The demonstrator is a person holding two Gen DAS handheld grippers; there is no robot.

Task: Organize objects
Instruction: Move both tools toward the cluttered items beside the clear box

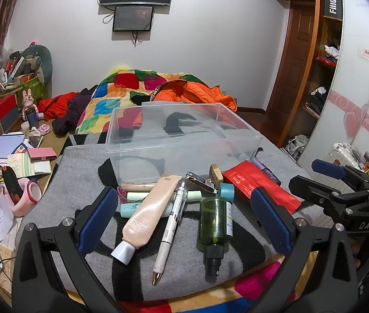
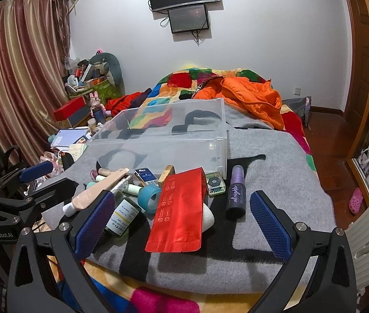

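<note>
A clear plastic bin [image 1: 182,135] stands empty on the grey blanket [image 1: 75,172]; it also shows in the right wrist view [image 2: 158,140]. In front of it lie a beige tube [image 1: 148,211], a white pen [image 1: 170,232], a green bottle [image 1: 215,224], a teal tape roll [image 1: 226,190] and a red pouch [image 1: 260,187]. My left gripper [image 1: 184,216] is open, above the tube, pen and bottle. My right gripper [image 2: 182,216] is open over the red pouch [image 2: 179,211], with a purple spray bottle [image 2: 235,193] near its right finger.
A small blue box [image 2: 145,175], a green-framed item [image 2: 214,184] and pastel tubes [image 1: 142,197] lie among the pile. An orange jacket [image 2: 252,99] and colourful quilt [image 1: 111,99] lie behind the bin. Cluttered papers [image 1: 15,161] sit left of the bed.
</note>
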